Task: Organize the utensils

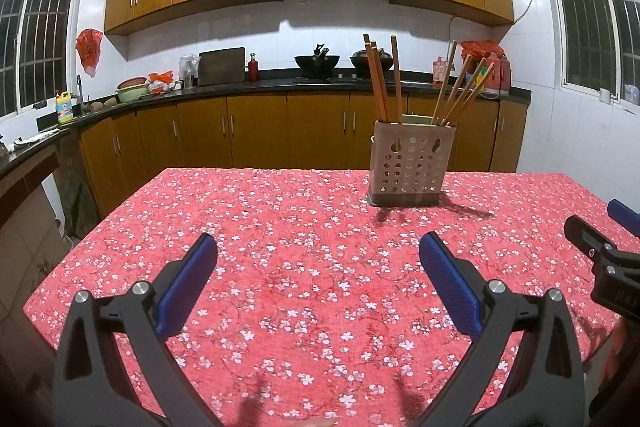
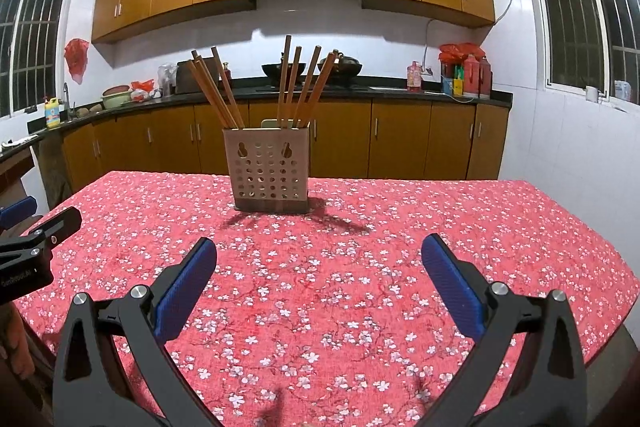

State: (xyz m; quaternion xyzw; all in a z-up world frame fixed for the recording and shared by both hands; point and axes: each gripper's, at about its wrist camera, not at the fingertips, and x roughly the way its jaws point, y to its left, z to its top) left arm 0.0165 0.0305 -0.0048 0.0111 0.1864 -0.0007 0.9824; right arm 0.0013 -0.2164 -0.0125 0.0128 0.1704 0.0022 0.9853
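The chopsticks (image 2: 298,87) stand upright in the perforated holder (image 2: 267,173), split into a left and a right cluster, which suggests two compartments. The holder rests toward the far edge of the counter (image 2: 360,287), on the floral cloth. We hold the left gripper (image 1: 318,267) and right gripper (image 2: 319,267) low over the near cloth, fingers spread wide and empty, well apart from the holder; we judge sorting complete.
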